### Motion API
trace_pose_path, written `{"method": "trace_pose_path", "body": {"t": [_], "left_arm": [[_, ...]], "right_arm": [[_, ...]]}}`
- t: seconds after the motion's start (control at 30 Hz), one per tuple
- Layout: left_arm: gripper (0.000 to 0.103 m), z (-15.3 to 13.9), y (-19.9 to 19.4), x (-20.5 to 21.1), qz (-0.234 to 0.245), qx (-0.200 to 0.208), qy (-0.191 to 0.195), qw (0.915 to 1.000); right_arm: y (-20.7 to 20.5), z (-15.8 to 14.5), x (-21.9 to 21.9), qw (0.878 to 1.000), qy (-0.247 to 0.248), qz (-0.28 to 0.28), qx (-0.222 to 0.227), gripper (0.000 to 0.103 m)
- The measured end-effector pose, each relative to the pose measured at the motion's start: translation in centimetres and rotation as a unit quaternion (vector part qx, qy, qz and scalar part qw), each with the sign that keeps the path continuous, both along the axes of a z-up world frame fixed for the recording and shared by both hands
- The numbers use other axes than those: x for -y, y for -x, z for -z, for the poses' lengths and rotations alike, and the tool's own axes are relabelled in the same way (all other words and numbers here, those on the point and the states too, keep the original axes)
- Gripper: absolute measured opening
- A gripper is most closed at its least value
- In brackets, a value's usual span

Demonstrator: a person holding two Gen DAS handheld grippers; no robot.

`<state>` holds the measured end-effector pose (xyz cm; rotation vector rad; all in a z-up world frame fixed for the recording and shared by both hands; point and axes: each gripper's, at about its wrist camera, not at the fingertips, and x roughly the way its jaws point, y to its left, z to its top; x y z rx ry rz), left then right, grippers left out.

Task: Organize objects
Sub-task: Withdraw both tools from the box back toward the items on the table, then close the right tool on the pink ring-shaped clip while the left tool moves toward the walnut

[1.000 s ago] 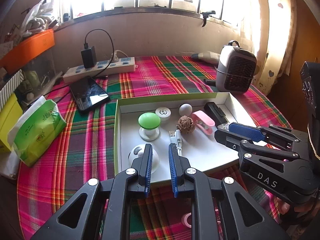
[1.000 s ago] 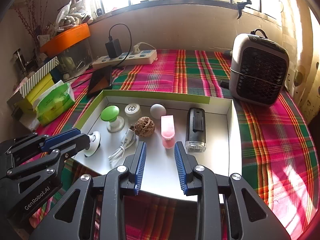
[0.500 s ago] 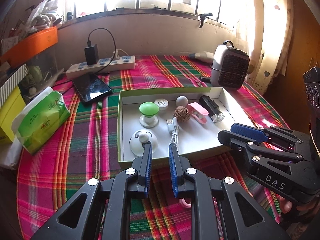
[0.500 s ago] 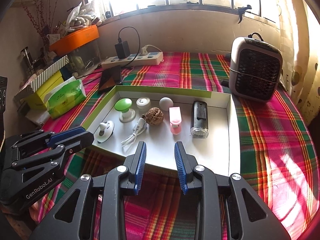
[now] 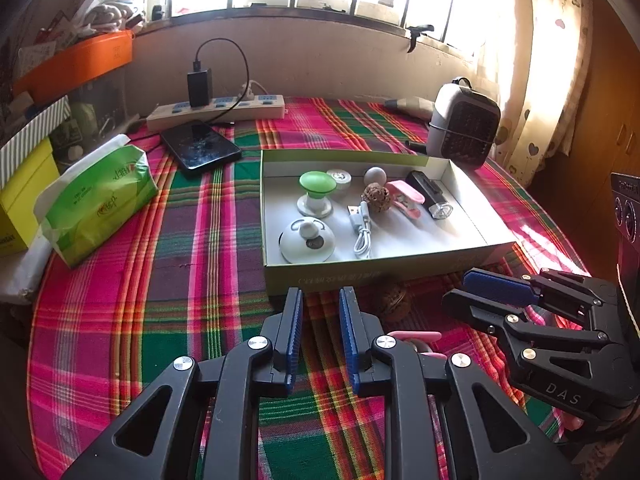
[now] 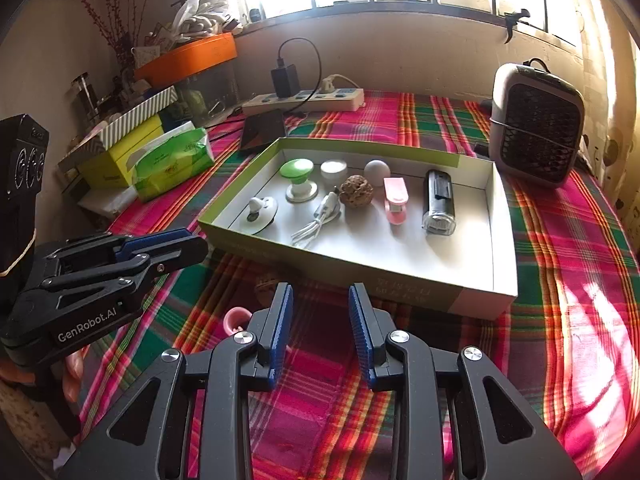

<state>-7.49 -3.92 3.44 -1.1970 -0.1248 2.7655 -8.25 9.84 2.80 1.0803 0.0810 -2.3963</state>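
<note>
A shallow white box with a green rim (image 5: 384,268) (image 6: 340,260) sits on the plaid cloth. It holds a green-capped knob (image 5: 317,184) (image 6: 297,170), a white disc (image 5: 306,240), a white cable (image 5: 362,224), a brown walnut (image 5: 376,197) (image 6: 357,191), a pink clip (image 5: 405,196) (image 6: 396,200) and a black lamp (image 5: 430,198) (image 6: 439,202). A second walnut (image 5: 394,298) (image 6: 266,282) and a pink item (image 5: 416,338) (image 6: 234,318) lie on the cloth before the box. My left gripper (image 5: 320,308) and right gripper (image 6: 320,300) are open and empty, hovering short of the box.
A green tissue pack (image 5: 96,200), yellow box (image 5: 24,196), phone (image 5: 200,150) and power strip (image 5: 216,110) lie at the left and back. A small heater (image 5: 464,126) (image 6: 536,124) stands at the back right. A curtain (image 5: 552,60) hangs right.
Both grippers have drawn back and up from over the box to the near side of the cloth. The loose walnut and pink item have come into view.
</note>
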Motion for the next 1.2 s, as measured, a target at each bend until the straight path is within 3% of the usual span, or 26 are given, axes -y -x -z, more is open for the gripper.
{"method": "trace_pose_path", "body": {"t": [0.17, 0.8, 1.2], "left_arm": [[0.018, 0.4, -0.5, 0.5, 0.0, 0.006, -0.012, 0.9999], [0.018, 1.0, -1.1, 1.5, -0.004, 0.013, -0.024, 0.9996], [0.018, 1.2, -1.2, 1.7, -0.003, 0.019, -0.028, 0.9994]], "right_arm": [[-0.6, 0.7, 0.9, 0.999, 0.009, -0.032, 0.009, 0.045], [-2.4, 2.1, 4.0, 0.994, -0.033, -0.103, 0.018, 0.045], [-1.9, 2.5, 5.0, 0.994, -0.056, -0.093, 0.014, 0.043]]}}
